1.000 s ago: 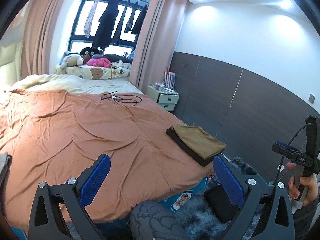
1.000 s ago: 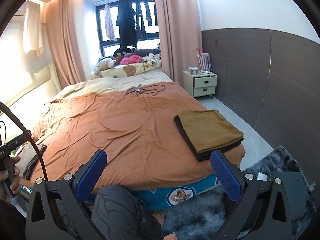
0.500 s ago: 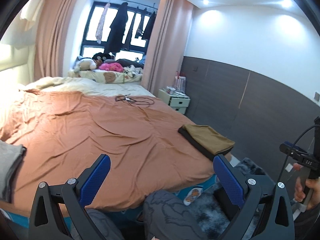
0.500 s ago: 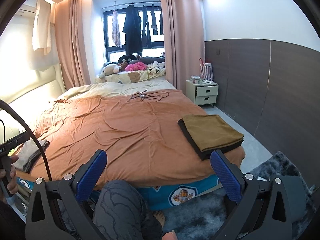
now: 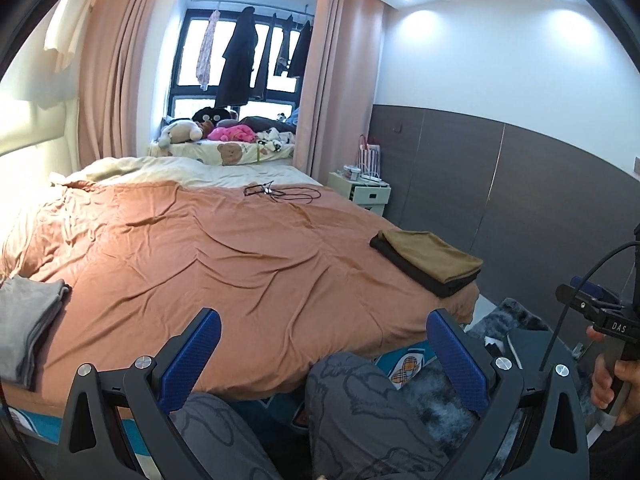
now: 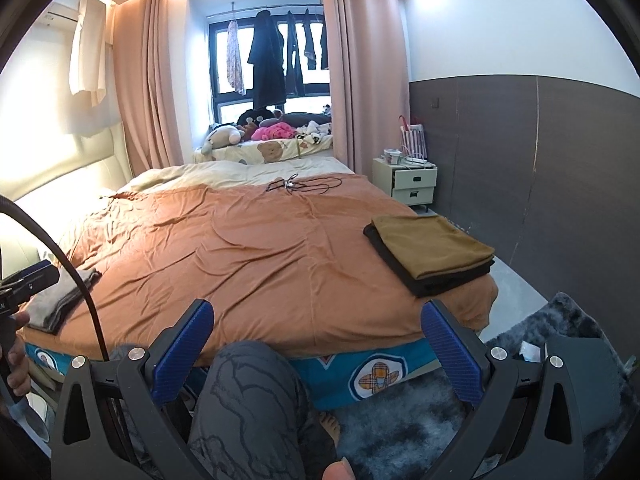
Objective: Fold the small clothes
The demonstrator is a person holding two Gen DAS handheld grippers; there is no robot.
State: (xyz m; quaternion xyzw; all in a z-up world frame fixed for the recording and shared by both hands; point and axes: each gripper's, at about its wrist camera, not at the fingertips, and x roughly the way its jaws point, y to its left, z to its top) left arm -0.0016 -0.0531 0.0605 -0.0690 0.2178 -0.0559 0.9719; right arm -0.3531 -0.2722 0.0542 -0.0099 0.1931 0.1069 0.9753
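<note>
A folded stack, a brown garment (image 5: 434,254) (image 6: 430,246) on top of a black one (image 6: 444,282), lies at the bed's near right corner. Grey clothes (image 5: 24,328) (image 6: 60,300) lie bunched at the near left edge. My left gripper (image 5: 322,344) is open above the bed's front edge and the person's knees, holding nothing. My right gripper (image 6: 318,340) is likewise open and empty, short of the bed. Each gripper also appears at the edge of the other's view, held by a hand.
An orange cover (image 5: 224,256) spreads over the bed, with a black cable (image 6: 304,186) lying near its far end. A white nightstand (image 6: 414,182) stands by the dark wall panel. Grey-trousered knees (image 6: 248,392) and a shaggy rug (image 6: 404,432) sit below the grippers.
Both views have tilted up and swung left, so the grey clothes at the left edge now show more fully. The grippers stayed open and empty.
</note>
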